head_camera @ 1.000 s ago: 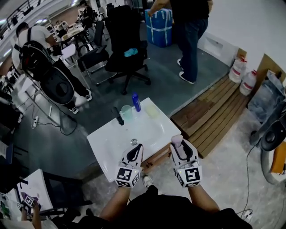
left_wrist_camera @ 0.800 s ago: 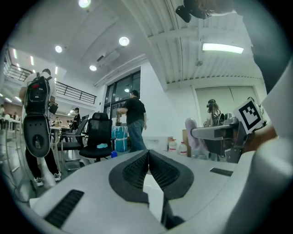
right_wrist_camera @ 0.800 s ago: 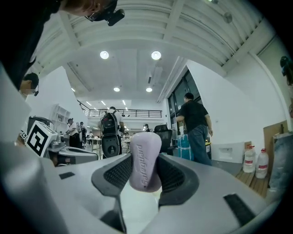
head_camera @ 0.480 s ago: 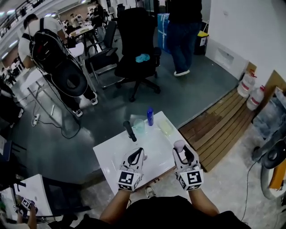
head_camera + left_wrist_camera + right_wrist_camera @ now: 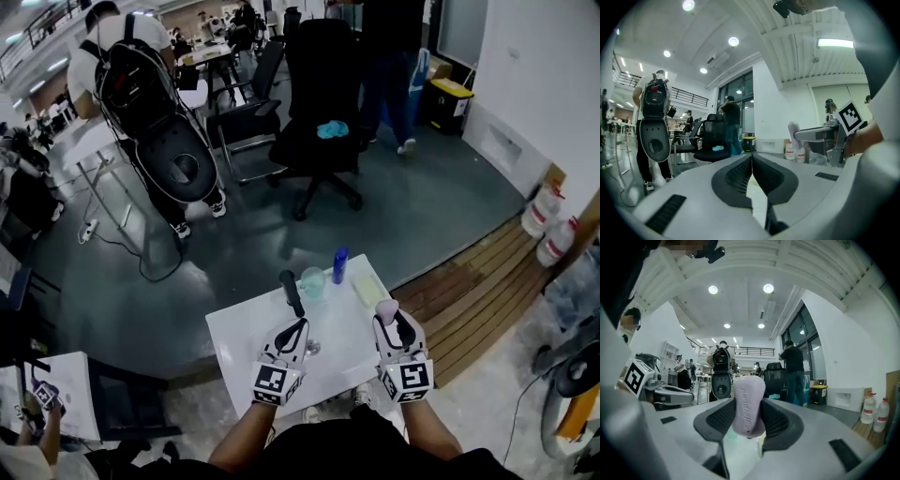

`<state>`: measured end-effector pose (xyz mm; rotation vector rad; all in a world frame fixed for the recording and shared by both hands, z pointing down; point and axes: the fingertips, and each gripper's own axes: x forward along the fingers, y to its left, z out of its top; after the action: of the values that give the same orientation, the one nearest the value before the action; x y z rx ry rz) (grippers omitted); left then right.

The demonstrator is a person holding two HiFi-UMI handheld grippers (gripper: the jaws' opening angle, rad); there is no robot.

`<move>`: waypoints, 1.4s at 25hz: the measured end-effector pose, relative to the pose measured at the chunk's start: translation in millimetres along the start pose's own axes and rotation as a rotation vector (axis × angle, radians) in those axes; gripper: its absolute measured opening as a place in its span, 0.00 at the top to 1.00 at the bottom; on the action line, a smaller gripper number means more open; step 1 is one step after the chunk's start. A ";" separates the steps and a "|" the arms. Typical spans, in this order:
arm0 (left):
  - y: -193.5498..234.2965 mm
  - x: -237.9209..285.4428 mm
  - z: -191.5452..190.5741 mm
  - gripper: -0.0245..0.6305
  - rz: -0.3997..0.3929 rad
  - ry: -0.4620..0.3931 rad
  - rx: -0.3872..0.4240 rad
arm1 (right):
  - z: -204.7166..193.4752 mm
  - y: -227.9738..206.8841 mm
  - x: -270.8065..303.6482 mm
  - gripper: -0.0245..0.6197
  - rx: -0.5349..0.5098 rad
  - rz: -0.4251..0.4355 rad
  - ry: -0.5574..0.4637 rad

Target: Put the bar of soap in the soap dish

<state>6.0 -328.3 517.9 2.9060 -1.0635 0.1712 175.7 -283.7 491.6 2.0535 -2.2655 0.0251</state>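
A pale lilac bar of soap stands on end between the jaws of my right gripper, which is shut on it. In the head view this gripper holds the soap over the right part of the white sink, just short of the pale yellow-green soap dish. My left gripper hovers over the basin's middle with its jaws closed on nothing. The left gripper view also catches the soap off to the right.
At the sink's back edge stand a black faucet, a clear greenish cup and a blue bottle. A drain sits by the left gripper. A wooden pallet lies right; a black office chair and people stand beyond.
The head view has tilted, so the sink sits a little further right and lower. Both grippers keep their hold and place over the basin. The person in jeans has walked farther away.
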 end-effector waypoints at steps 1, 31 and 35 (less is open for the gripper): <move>2.8 2.4 -0.9 0.93 0.016 0.005 0.001 | -2.6 -2.5 6.4 0.67 -0.001 0.015 0.004; 58.1 23.6 -44.7 0.93 0.360 0.124 -0.085 | -223.3 -81.5 162.5 0.67 0.006 0.169 0.794; 59.9 18.2 -52.0 0.93 0.380 0.132 -0.098 | -241.8 -79.1 172.8 0.67 0.022 0.169 0.874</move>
<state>-23.5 -381.8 571.8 2.5392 -1.5384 0.3074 250.0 -446.5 741.7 1.4091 -1.8323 0.7861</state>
